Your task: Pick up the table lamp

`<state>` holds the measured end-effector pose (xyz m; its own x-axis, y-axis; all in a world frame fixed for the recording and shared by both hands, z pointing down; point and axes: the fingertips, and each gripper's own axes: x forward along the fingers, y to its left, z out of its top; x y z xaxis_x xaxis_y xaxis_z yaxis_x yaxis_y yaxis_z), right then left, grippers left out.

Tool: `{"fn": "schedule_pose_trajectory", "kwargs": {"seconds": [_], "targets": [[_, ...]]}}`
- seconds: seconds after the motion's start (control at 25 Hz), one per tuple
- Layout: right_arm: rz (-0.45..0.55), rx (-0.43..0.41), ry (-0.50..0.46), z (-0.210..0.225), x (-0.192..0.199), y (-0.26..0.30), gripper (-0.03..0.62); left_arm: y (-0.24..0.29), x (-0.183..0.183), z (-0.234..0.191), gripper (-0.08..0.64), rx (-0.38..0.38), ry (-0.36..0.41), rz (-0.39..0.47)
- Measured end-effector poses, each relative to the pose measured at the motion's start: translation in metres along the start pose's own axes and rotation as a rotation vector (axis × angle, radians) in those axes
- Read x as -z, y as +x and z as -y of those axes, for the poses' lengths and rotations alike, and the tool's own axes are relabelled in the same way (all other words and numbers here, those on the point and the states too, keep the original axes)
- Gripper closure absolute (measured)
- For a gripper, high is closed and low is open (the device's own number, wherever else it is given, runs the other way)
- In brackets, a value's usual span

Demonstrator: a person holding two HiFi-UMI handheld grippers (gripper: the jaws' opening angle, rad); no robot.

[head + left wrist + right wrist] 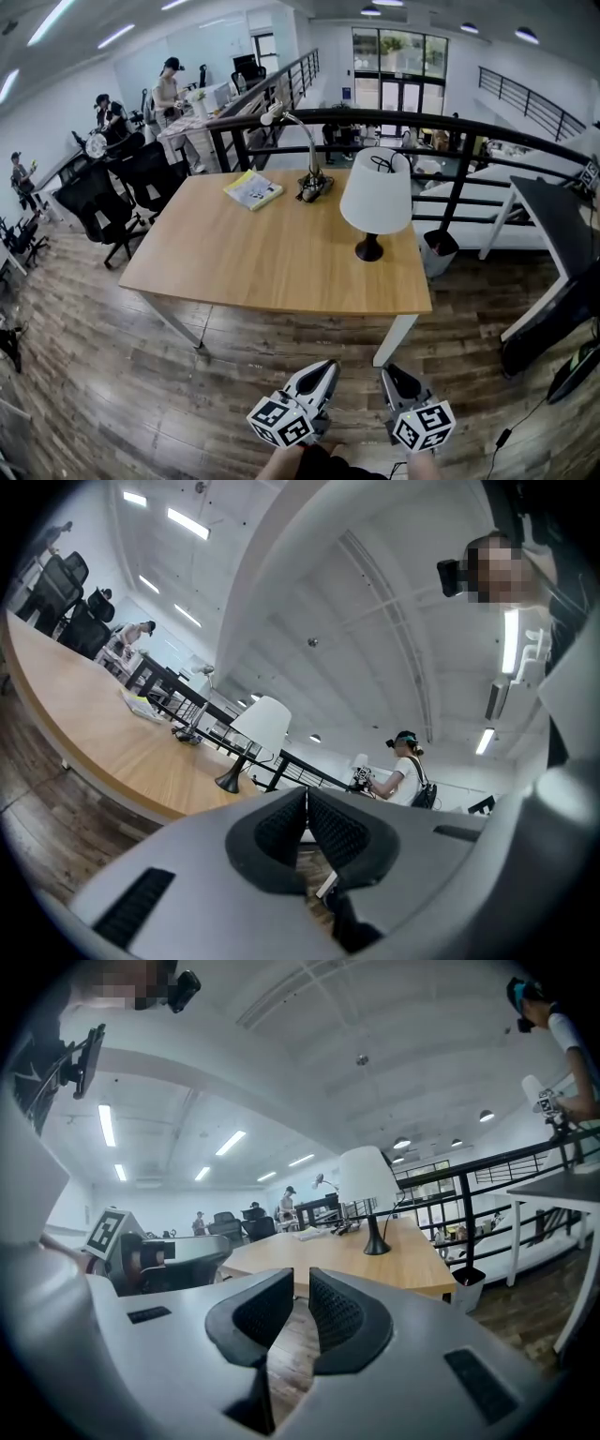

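Note:
The table lamp (pixel 375 192) has a white shade and a black foot and stands upright near the right end of a wooden table (pixel 272 262). It also shows in the left gripper view as the lamp (pixel 262 726), and in the right gripper view as the lamp (pixel 366 1180). Both grippers are low at the front of the head view, over the wooden floor and short of the table's near edge. My left gripper (pixel 326 367) (pixel 307 791) has its pads touching, nothing in them. My right gripper (pixel 390 371) (pixel 301 1275) shows only a thin slit between its pads and holds nothing.
A gooseneck desk lamp (pixel 312 180) and a yellow booklet (pixel 253 189) lie at the table's far side. A black railing (pixel 450 122) runs behind it. Black office chairs (pixel 103 202) stand left, a bin (pixel 439 251) and a dark desk (pixel 562 225) right. People stand far off.

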<state>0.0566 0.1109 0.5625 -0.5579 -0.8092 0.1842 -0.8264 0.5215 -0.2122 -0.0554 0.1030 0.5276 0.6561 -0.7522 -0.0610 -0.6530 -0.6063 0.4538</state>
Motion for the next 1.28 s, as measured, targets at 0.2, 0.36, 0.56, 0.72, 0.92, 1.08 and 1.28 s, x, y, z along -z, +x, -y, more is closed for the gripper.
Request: {"fn": "schedule_pose_trajectory", "kwargs": {"seconds": [0.2,0.36,0.56,0.72,0.92,1.08,1.28], "targets": [[-0.016,0.007,0.071,0.007,0.012,0.014,0.528,-0.003,-0.001,-0.017,0.548,-0.037,-0.022,-0.015],[-0.02,0.0,0.064,0.014,0.008,0.03,0.528,0.012,-0.005,-0.03,0.548,-0.041,-0.025,-0.014],[-0.01,0.031,0.055,0.04,-0.012,0.051,0.528,0.057,-0.018,-0.038,0.548,0.02,-0.024,-0.021],[0.007,0.057,0.043,0.062,-0.03,0.075,0.528,0.098,-0.036,-0.043,0.548,0.089,-0.013,-0.013],[0.0,0.062,0.023,0.079,-0.04,0.104,0.528,0.136,-0.045,-0.055,0.548,0.133,-0.007,-0.033],[0.001,0.087,0.026,0.095,-0.049,0.122,0.528,0.159,-0.053,-0.064,0.548,0.169,0.004,-0.045],[0.004,0.107,0.026,0.108,-0.057,0.149,0.528,0.18,-0.06,-0.086,0.548,0.189,-0.004,-0.055]]}}
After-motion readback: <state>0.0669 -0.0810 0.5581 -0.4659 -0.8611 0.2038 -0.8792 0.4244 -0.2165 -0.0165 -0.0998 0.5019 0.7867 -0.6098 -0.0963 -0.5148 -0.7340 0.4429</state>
